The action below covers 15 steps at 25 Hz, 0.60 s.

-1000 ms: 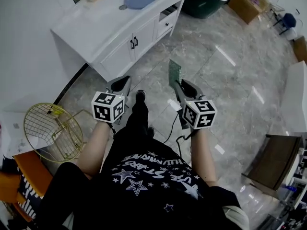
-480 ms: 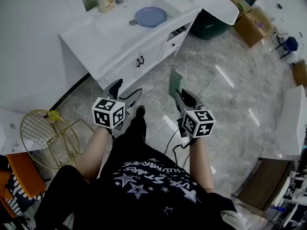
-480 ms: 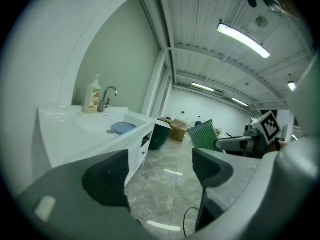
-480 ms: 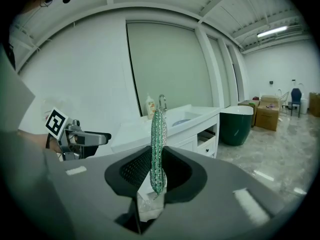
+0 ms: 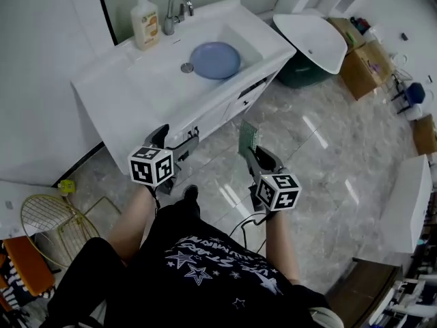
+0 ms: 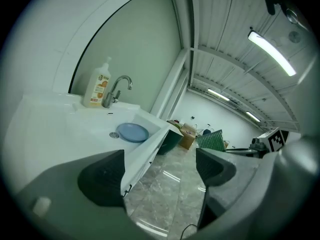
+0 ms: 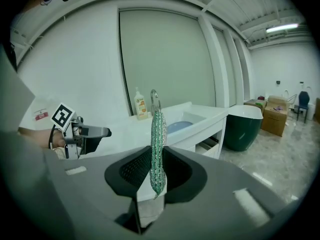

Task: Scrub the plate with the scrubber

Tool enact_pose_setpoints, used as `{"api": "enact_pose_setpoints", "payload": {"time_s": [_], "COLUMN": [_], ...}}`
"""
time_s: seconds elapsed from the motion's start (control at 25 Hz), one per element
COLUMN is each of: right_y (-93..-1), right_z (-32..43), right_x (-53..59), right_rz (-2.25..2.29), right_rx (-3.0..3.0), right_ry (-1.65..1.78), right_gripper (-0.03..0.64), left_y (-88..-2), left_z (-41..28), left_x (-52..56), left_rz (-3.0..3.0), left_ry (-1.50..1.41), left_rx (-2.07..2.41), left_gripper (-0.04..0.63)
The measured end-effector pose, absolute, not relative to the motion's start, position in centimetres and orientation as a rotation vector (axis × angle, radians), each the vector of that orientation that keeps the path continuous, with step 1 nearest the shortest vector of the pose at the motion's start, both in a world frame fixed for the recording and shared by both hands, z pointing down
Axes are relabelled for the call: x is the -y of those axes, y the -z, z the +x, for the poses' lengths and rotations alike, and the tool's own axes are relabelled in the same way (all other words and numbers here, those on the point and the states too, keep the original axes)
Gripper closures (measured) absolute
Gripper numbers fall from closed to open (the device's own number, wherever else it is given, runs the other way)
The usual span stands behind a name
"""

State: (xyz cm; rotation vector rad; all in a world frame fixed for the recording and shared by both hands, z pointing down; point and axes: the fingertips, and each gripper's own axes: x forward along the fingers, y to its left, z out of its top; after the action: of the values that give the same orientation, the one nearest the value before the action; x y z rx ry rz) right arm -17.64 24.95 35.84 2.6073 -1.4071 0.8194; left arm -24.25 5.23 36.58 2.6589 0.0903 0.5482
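Observation:
A round blue plate (image 5: pixel 215 59) lies flat in the basin of the white sink counter (image 5: pixel 130 94); it also shows in the left gripper view as the plate (image 6: pixel 133 132) and in the right gripper view as the plate (image 7: pixel 179 126). My left gripper (image 5: pixel 176 138) hangs open and empty just in front of the counter's edge. To its right, over the floor, my right gripper (image 5: pixel 247 143) is shut on a green scrubber (image 5: pixel 248 135), which stands upright on edge between the jaws as the scrubber (image 7: pixel 158 149). Both grippers are short of the plate.
A soap bottle (image 5: pixel 145 22) and a faucet (image 5: pixel 176 12) stand behind the basin. A dark green tub with a white lid (image 5: pixel 311 39) sits right of the counter, cardboard boxes (image 5: pixel 362 63) beyond it. A gold wire basket (image 5: pixel 51 217) stands on the marble floor at left.
The person has stepped toward the sink, so counter and plate sit closer and fuller in view. Both grippers have come up to the counter's front. The scrubber stays gripped.

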Motion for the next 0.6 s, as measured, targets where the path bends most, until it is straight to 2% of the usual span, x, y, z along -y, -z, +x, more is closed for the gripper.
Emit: {"api": "enact_pose_setpoints", "payload": {"time_s": [0.28,0.6], "right_y": [-34.4,-34.2], "right_z": [-6.7,0.8], "right_x": [-18.6,-13.9], "right_rz": [2.646,2.600], "right_rx": [1.388,1.456], "right_ry": [-0.754,-0.747], "right_gripper": [0.515,0.515], "left_y": [-37.9,-38.9], "left_z": [-14.5,-9.8], "left_x": [0.8,5.0], "left_rz": [2.636,2.575], "left_ry": [-0.597,-0.617], "left_rx": [-0.094,-0.008], "left_gripper": [0.158,0.158]}}
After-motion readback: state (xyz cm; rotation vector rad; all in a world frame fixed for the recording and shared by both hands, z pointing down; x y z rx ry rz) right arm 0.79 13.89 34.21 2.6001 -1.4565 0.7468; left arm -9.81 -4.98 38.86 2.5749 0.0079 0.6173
